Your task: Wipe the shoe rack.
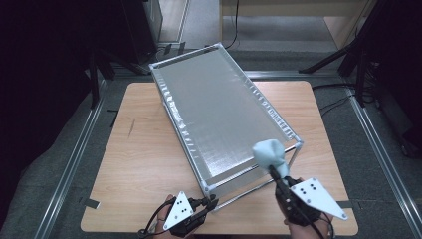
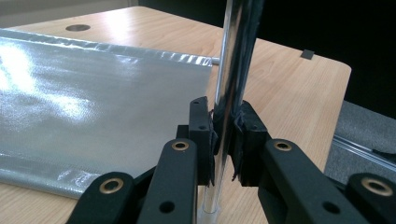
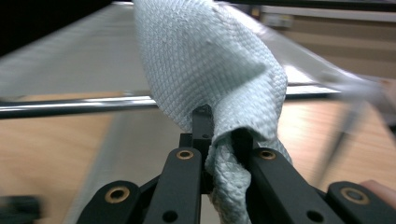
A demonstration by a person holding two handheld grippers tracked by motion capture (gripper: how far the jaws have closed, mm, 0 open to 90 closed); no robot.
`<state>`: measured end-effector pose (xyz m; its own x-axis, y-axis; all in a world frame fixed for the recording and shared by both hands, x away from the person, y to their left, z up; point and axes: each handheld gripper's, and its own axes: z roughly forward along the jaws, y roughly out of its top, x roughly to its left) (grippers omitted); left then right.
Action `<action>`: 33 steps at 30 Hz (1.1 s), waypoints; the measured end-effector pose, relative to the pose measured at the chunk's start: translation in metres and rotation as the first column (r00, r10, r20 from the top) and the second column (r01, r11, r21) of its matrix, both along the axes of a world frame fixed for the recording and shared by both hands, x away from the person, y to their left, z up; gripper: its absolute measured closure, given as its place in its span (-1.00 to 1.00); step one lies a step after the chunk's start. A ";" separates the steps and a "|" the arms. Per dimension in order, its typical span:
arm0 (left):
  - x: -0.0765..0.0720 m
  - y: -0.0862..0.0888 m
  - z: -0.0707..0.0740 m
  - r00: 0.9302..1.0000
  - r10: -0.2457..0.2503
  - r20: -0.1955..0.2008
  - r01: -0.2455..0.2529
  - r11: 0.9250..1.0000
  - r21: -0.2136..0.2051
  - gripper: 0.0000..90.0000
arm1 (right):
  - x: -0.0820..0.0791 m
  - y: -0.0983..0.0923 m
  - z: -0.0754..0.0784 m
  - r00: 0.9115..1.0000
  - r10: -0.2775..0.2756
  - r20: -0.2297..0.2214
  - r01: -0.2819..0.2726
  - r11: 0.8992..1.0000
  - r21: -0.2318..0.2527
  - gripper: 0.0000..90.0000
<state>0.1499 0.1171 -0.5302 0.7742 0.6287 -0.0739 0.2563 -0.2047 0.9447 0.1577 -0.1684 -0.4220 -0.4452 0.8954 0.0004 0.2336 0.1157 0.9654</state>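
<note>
Step in hand, judged: wipe silver fabric top of rectangular metal-tube frame rack [image 1: 219,112] with pale blue-green waffle-weave cloth [image 1: 270,155]
- left gripper [image 2: 227,135] jaws clamped on rack's upright chrome corner post [image 2: 232,70], near-left corner – keep firm, rack must not slide on light wooden table [image 1: 139,164]
- right gripper [image 3: 219,140] jaws pinched tight on bunched cloth; cloth at rack's near-right corner, over top rail
- advice: press cloth flat on fabric, long strokes toward rack's far end, avoid snagging rails

Count: 1 rack, 1 cloth, 2 grippers, 1 table
</note>
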 end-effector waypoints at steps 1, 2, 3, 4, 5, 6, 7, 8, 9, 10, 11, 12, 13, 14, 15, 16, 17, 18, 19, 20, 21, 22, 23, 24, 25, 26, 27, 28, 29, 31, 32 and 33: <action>0.000 0.000 0.000 1.000 0.001 -0.002 -0.001 1.000 -0.005 0.80 | -0.003 0.008 0.002 0.999 0.034 0.002 -0.034 0.999 0.001 0.93; 0.000 0.000 0.000 1.000 0.002 -0.005 -0.002 1.000 -0.005 0.80 | -0.006 0.016 0.002 0.998 0.070 0.005 -0.070 0.998 -0.001 0.93; 0.000 0.000 0.000 1.000 0.002 -0.006 -0.002 1.000 -0.005 0.80 | -0.010 0.025 0.003 0.994 0.105 0.010 -0.105 0.994 -0.006 0.93; 0.001 0.000 0.000 1.000 0.003 -0.008 -0.003 1.000 -0.007 0.80 | -0.013 0.033 0.003 0.991 0.133 0.012 -0.133 0.991 -0.014 0.93; 0.001 0.000 0.000 1.000 0.006 -0.008 -0.006 1.000 -0.012 0.80 | -0.016 0.041 0.003 0.987 0.160 0.012 -0.160 0.987 -0.019 0.93; 0.001 0.000 0.000 1.000 0.006 -0.007 -0.006 1.000 -0.011 0.80 | -0.019 0.048 0.004 0.982 0.189 0.009 -0.189 0.982 -0.015 0.93; 0.001 0.000 0.000 1.000 0.005 -0.007 -0.005 1.000 -0.012 0.80 | -0.022 0.054 0.004 0.976 0.220 0.007 -0.219 0.976 -0.013 0.93; 0.001 0.000 0.000 1.000 0.005 -0.007 -0.005 1.000 -0.013 0.80 | -0.024 0.059 0.004 0.969 0.248 0.004 -0.248 0.969 -0.008 0.93; 0.001 0.000 0.000 1.000 0.005 -0.005 -0.005 1.000 -0.012 0.80 | -0.026 0.063 0.004 0.963 0.269 0.005 -0.269 0.963 -0.010 0.93; 0.001 0.001 0.000 1.000 0.005 -0.003 -0.005 1.000 -0.010 0.80 | -0.027 0.066 0.003 0.960 0.279 0.006 -0.279 0.960 -0.017 0.92; 0.001 0.001 0.000 1.000 0.003 -0.004 -0.003 1.000 -0.010 0.80 | -0.027 0.067 0.003 0.960 0.278 0.011 -0.278 0.960 -0.026 0.92; 0.001 0.001 0.000 1.000 0.003 -0.003 -0.003 1.000 -0.009 0.80 | -0.026 0.066 0.003 0.960 0.280 0.010 -0.279 0.960 -0.024 0.92; 0.001 0.001 0.000 1.000 0.004 -0.003 -0.004 1.000 -0.009 0.80 | -0.025 0.064 0.003 0.961 0.275 0.006 -0.275 0.961 -0.019 0.92; 0.001 0.001 0.000 1.000 0.004 -0.003 -0.004 1.000 -0.009 0.80 | -0.023 0.060 0.003 0.966 0.258 0.009 -0.258 0.966 -0.025 0.92; 0.001 0.000 0.000 1.000 0.004 -0.003 -0.004 1.000 -0.010 0.80 | -0.021 0.056 0.003 0.972 0.237 0.008 -0.237 0.971 -0.025 0.92; 0.001 0.001 0.000 1.000 0.002 -0.002 -0.002 1.000 -0.005 0.80 | -0.019 0.050 0.003 0.976 0.218 0.007 -0.218 0.976 -0.020 0.92; 0.001 0.001 0.000 1.000 0.003 -0.001 -0.003 1.000 -0.003 0.80 | -0.016 0.044 0.003 0.981 0.194 0.008 -0.194 0.981 -0.017 0.92; 0.001 0.001 0.000 1.000 0.004 -0.001 -0.004 1.000 -0.002 0.80 | -0.013 0.038 0.003 0.986 0.164 0.013 -0.164 0.986 -0.022 0.92; 0.000 0.001 0.000 1.000 0.005 0.000 -0.005 1.000 -0.002 0.80 | -0.010 0.031 0.003 0.991 0.130 0.017 -0.129 0.991 -0.027 0.92; 0.000 0.001 0.000 1.000 0.004 0.000 -0.004 1.000 -0.001 0.80 | -0.007 0.024 0.002 0.995 0.101 0.018 -0.100 0.995 -0.022 0.92; 0.000 0.001 0.000 1.000 0.002 0.000 -0.002 1.000 0.000 0.80 | -0.004 0.016 0.002 0.997 0.070 0.015 -0.070 0.997 -0.015 0.93; 0.001 0.001 0.000 1.000 0.000 0.001 0.000 1.000 0.003 0.80 | 0.000 0.009 0.002 0.999 0.036 0.013 -0.035 0.999 -0.009 0.93; 0.001 0.001 0.000 1.000 -0.001 0.001 0.001 1.000 0.003 0.80 | 0.003 0.001 0.001 1.000 0.002 0.011 -0.002 1.000 -0.002 0.93; 0.000 0.001 0.000 1.000 -0.001 0.001 0.001 1.000 0.003 0.80 | 0.006 -0.007 0.000 1.000 -0.029 0.007 0.029 1.000 0.012 0.92; 0.000 0.002 0.000 1.000 -0.001 0.000 0.001 1.000 0.002 0.80 | 0.009 -0.014 0.000 0.998 -0.064 0.004 0.064 0.998 0.022 0.92; 0.000 0.002 0.000 1.000 -0.001 0.000 0.001 1.000 0.003 0.80 | 0.012 -0.021 -0.002 0.995 -0.099 0.000 0.099 0.995 0.030 0.92; 0.000 0.002 0.000 1.000 0.000 -0.001 0.000 1.000 0.002 0.80 | 0.014 -0.027 -0.003 0.992 -0.123 -0.010 0.123 0.991 0.047 0.91; 0.000 0.002 0.000 1.000 0.001 -0.002 -0.001 1.000 0.002 0.80 | 0.017 -0.032 -0.005 0.989 -0.144 -0.016 0.144 0.988 0.052 0.91; 0.000 0.002 0.000 1.000 0.002 -0.002 -0.002 1.000 0.002 0.80 | 0.018 -0.036 -0.008 0.986 -0.163 -0.024 0.164 0.985 0.057 0.91; 0.000 0.002 0.000 1.000 0.001 -0.003 -0.001 1.000 0.001 0.80 | 0.021 -0.038 -0.012 0.984 -0.175 -0.044 0.178 0.982 0.064 0.91; 0.000 0.002 0.000 1.000 0.001 -0.004 -0.001 1.000 0.000 0.80 | 0.020 -0.037 -0.013 0.984 -0.167 -0.054 0.171 0.983 0.072 0.91; 0.000 0.002 -0.001 1.000 0.001 -0.004 -0.001 1.000 -0.001 0.80 | 0.019 -0.034 -0.013 0.987 -0.151 -0.059 0.155 0.985 0.075 0.91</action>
<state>0.1500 0.1187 -0.5307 0.7730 0.6297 -0.0776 0.2603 -0.2032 0.9439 0.1770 -0.2020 -0.4348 -0.3002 0.9493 0.0937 0.2934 -0.0015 0.9560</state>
